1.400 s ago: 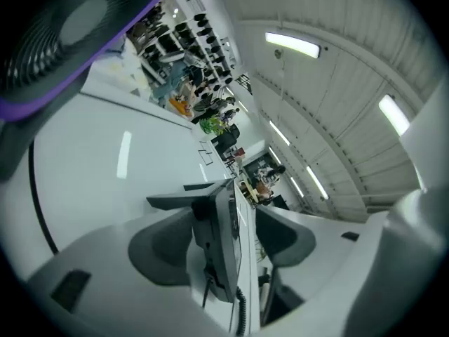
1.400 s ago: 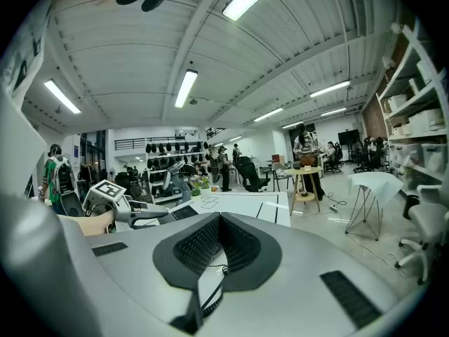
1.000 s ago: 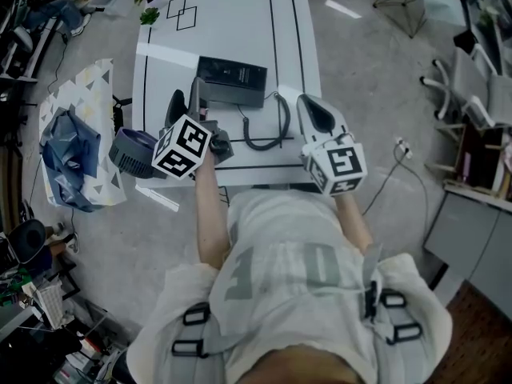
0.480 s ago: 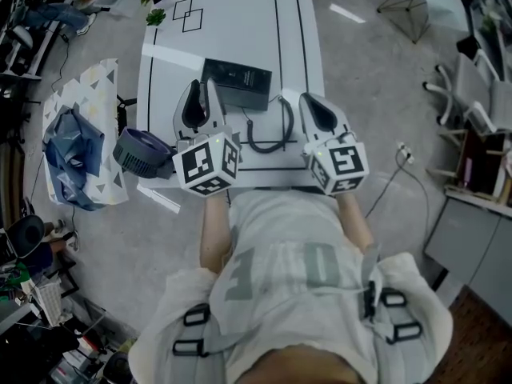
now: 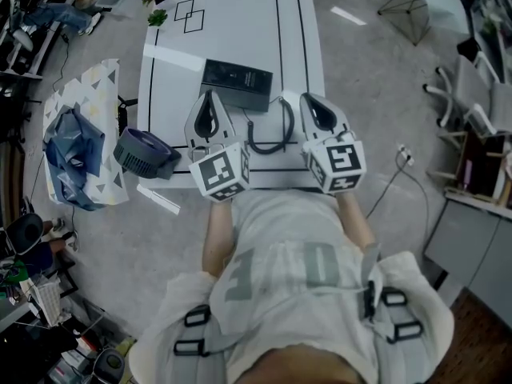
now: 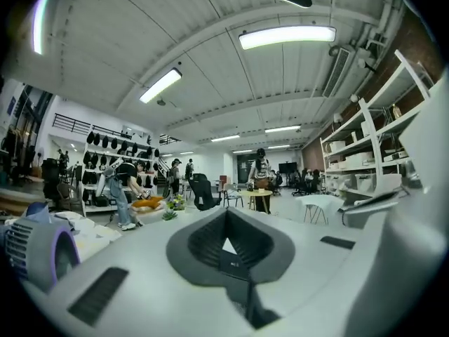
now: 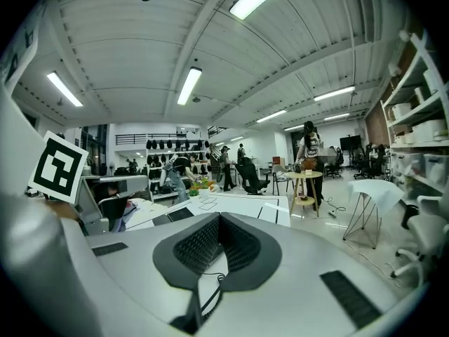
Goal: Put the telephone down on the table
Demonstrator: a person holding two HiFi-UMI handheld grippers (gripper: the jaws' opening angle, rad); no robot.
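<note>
The white rectangular table (image 5: 240,22) is carrying black tape lines (image 5: 278,38) that are framing its top. Two overlapping black outlined squares (image 5: 186,14) are sitting in its far left part. A black rectangular telephone base (image 5: 236,84) is lying flat near the middle. A black coiled cord (image 5: 270,138) is curving across the near half, just beside the base. Two small green potted plants (image 5: 156,17) are standing at the far left corner.
</note>
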